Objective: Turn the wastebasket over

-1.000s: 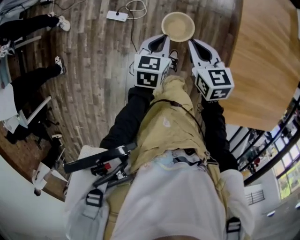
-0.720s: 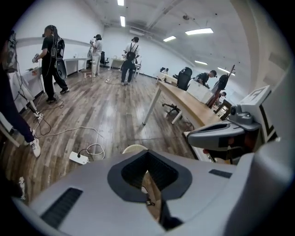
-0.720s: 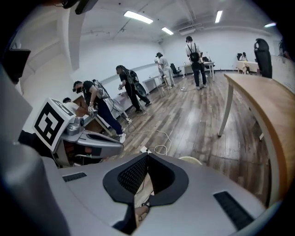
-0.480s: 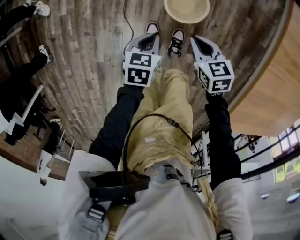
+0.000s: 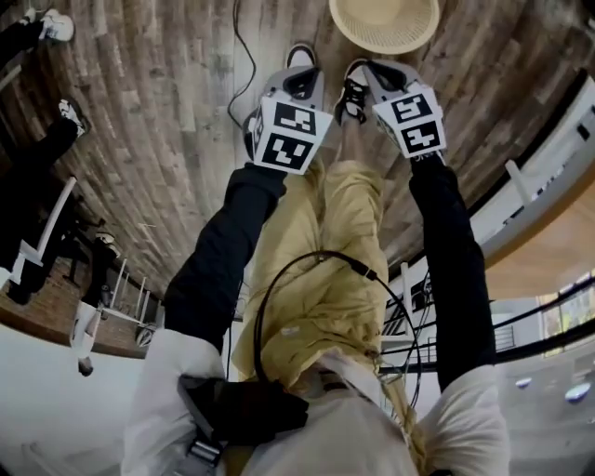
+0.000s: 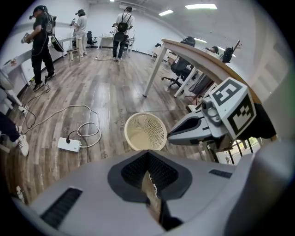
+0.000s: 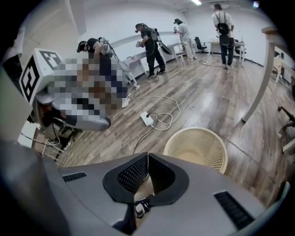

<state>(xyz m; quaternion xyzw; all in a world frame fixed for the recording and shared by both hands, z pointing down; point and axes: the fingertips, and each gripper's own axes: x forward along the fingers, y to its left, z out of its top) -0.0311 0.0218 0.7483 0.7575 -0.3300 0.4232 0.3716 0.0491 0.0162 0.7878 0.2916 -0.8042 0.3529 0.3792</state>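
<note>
A round cream mesh wastebasket point(image 5: 386, 23) is seen standing upright, mouth up.
It is set on the grey-brown wooden floor point(image 5: 177, 139), just ahead of the black-and-white shoes point(image 5: 351, 88), which are shown only in the head view. The left gripper point(image 6: 148, 153) and the right gripper point(image 7: 146, 156) are both pressed closed on nothing, apart from the wastebasket. A white power strip point(image 6: 69, 144) and people point(image 6: 41, 44) far back are shown only in the gripper views.

Open-plan office or lab hall. Evidence: wood-plank floor point(image 6: 110, 87), ceiling light panels point(image 6: 200, 6), long desk point(image 6: 205, 62), office chairs point(image 6: 179, 70), power strip point(image 6: 69, 144) on floor, several standing people point(image 6: 42, 44).
</note>
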